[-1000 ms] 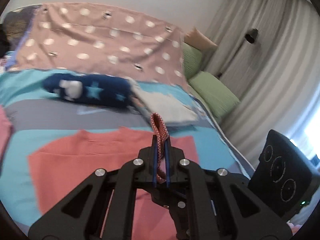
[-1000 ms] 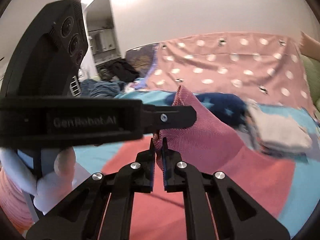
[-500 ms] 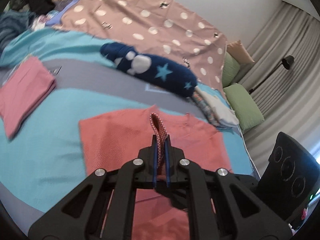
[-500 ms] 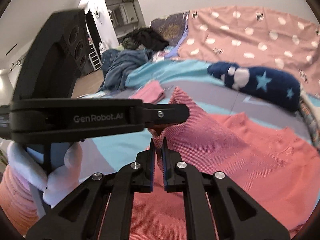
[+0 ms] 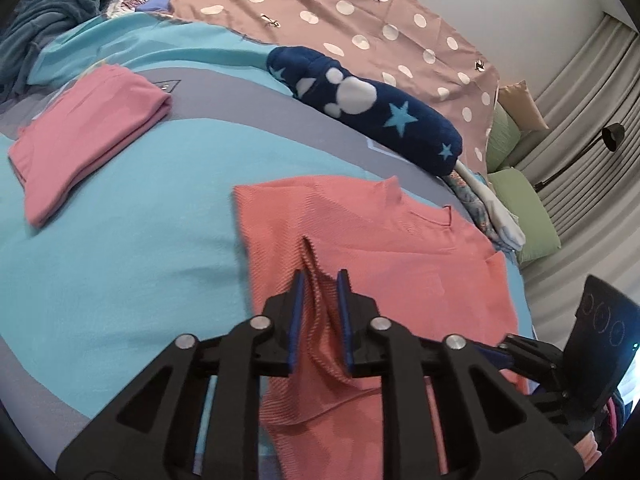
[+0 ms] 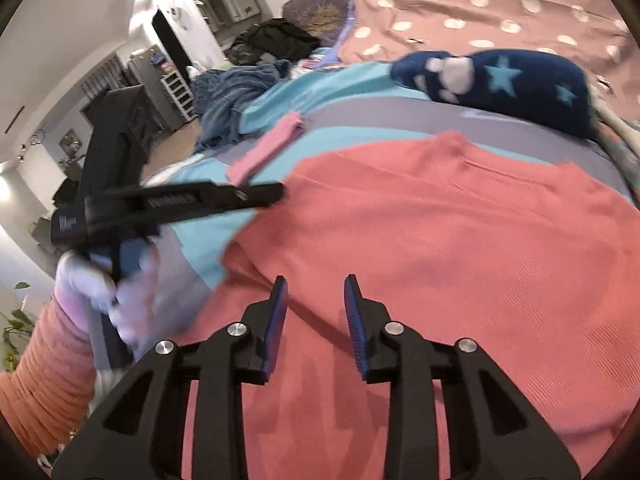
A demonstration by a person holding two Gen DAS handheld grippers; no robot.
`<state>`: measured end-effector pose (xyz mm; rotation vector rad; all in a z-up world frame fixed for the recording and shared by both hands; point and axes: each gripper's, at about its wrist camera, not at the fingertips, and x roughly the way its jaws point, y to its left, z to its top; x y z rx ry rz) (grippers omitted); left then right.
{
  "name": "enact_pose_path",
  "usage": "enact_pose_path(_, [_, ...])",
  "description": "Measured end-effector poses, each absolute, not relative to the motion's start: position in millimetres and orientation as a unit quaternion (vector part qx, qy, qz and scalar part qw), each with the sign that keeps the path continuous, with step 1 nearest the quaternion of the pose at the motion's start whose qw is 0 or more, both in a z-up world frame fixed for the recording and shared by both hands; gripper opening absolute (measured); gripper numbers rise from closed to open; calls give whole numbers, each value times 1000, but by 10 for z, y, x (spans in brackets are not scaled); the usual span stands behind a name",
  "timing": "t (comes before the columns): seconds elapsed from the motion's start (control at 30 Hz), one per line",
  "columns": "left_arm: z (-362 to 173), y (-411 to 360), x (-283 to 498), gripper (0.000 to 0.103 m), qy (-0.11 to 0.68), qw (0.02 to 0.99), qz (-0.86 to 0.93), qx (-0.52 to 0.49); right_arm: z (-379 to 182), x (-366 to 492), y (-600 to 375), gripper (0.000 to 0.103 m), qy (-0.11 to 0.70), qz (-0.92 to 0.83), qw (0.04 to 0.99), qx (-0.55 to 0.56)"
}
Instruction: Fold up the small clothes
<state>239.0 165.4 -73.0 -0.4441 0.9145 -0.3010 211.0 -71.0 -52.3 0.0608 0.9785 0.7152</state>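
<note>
The coral shirt [image 5: 400,264] is lying folded on the bed [image 5: 120,264]; the left gripper [image 5: 320,316] and right gripper [image 6: 314,320] are both standing apart, a cloth ridge lying loose between the left's fingers; lifting straight off would be keeping the fold flat

Coral shirt [image 5: 400,264] spread flat on bed [image 5: 132,272], covering middle. Raised fabric ridge [image 5: 320,292] stands between spread fingers of left hand-held gripper [image 5: 320,312]. Right hand-held gripper [image 6: 316,324] spread wide over shirt, nothing between fingers. Bare turquoise bed left of shirt: open passage. Folded pink garment [image 5: 84,136] blocks far left. Navy star plush [image 5: 368,108] lies across beyond collar, near it. Stacked folded clothes [image 5: 492,216] crowd right edge just beside shirt. Green pillows [image 5: 524,208] further right.
</note>
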Motion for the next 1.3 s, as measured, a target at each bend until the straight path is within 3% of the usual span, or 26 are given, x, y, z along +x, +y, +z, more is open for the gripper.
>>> enact_pose_path(0.33, [-693, 1491, 2198, 46, 428, 870, -166, -180, -746, 1744, -2502, 35, 484, 118, 864, 76])
enact_pose_path(0.4, [-809, 1380, 2235, 43, 452, 873, -134, -126, -772, 1673, -2722, 0, 462, 111, 877, 69])
enact_pose_path(0.5, [-895, 1273, 2193, 39, 443, 887, -112, -67, -777, 1618, -2867, 0, 455, 92, 881, 93])
enact_pose_path(0.67, [-776, 1284, 2118, 38, 436, 893, -87, -68, -679, 1536, -2634, 4, 440, 81, 894, 36])
enact_pose_path(0.93, [-329, 1060, 2019, 38, 378, 911, -132, -97, -338, 1737, -2544, 7, 391, 157, 900, 114])
enact_pose_path(1.07, [-658, 868, 2266, 39, 428, 896, -100, -66, -680, 2052, -2502, 7, 455, 100, 881, 82])
enact_pose_path(1.1, [-858, 879, 2336, 36, 445, 891, -71, -48, -820, 2077, -2555, 0, 464, 72, 881, 60])
enact_pose_path(1.13, [-934, 905, 2333, 37, 438, 894, -76, -52, -837, 2069, -2651, 0, 460, 83, 880, 88])
enact_pose_path(1.3, [-834, 965, 2220, 36, 421, 902, -79, -61, -684, 2011, -2655, 0, 453, 70, 886, 64])
